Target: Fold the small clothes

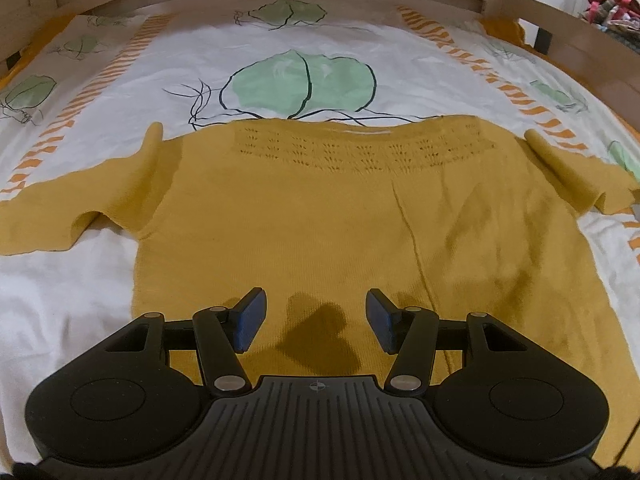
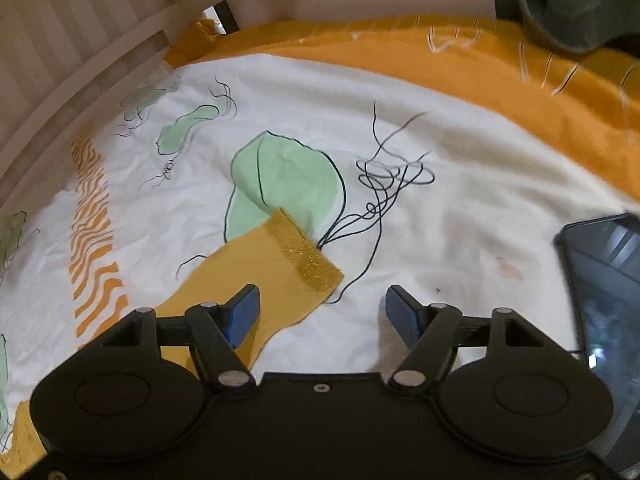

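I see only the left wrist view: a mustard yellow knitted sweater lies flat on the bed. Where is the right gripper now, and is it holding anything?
Observer: The right gripper is open and holds nothing. It hovers by the end of one mustard yellow knitted sleeve, which lies flat on the white patterned bedsheet.
Operator: Is the sleeve between its fingers?
Observer: Not quite. The ribbed cuff lies ahead of the fingers, nearer the one on the picture's left; bare sheet is under the other.
Operator: Is anything else close to it?
Observer: Yes, a dark smartphone lies on the sheet at the picture's right edge, apart from the sleeve.
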### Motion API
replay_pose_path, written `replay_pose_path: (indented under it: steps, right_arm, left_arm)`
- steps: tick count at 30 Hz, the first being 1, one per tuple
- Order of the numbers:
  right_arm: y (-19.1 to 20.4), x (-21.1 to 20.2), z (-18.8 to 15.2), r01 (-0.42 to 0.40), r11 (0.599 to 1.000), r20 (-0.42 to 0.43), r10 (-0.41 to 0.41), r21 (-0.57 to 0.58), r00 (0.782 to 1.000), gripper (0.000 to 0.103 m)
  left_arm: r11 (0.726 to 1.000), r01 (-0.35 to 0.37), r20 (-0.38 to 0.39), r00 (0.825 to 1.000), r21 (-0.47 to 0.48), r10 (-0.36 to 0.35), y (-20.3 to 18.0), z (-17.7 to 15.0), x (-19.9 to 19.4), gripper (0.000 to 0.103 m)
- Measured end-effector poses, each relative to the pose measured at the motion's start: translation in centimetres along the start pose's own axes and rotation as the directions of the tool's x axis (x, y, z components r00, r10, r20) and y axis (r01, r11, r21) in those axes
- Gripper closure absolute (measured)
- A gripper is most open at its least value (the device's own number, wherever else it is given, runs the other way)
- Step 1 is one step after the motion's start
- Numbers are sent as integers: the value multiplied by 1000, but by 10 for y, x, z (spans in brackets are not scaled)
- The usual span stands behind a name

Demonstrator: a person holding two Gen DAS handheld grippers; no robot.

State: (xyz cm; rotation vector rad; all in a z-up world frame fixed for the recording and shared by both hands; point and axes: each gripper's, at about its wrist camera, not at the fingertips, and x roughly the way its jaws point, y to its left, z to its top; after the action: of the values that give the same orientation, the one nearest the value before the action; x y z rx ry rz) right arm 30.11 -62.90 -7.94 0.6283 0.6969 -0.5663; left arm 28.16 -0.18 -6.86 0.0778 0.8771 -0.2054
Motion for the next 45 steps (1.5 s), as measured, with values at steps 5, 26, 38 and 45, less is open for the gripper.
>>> replay_pose_path:
  steps: [5,26,38,45]
  right_arm:
    - [3,22,0,-46,999,12,45,25,999,29]
    - [225,-126,-8,-369,841,18,409,-395,913,90]
    - [390,-169,-153,-596,666,-173,590,-449,789,90]
    - [445,-137,-251,-626,627,-279,567,-464,775,91]
  left_arm:
    - [1000,-7,-6,1000,-14,6,1,2,5,49]
    - [994,-19,64,998,-103,25,36,30,-43,49]
    - [975,-47,107,992,-217,72,91,45,-68,49]
    - [959,-60,123,988,-275,97,116,46,-79,49]
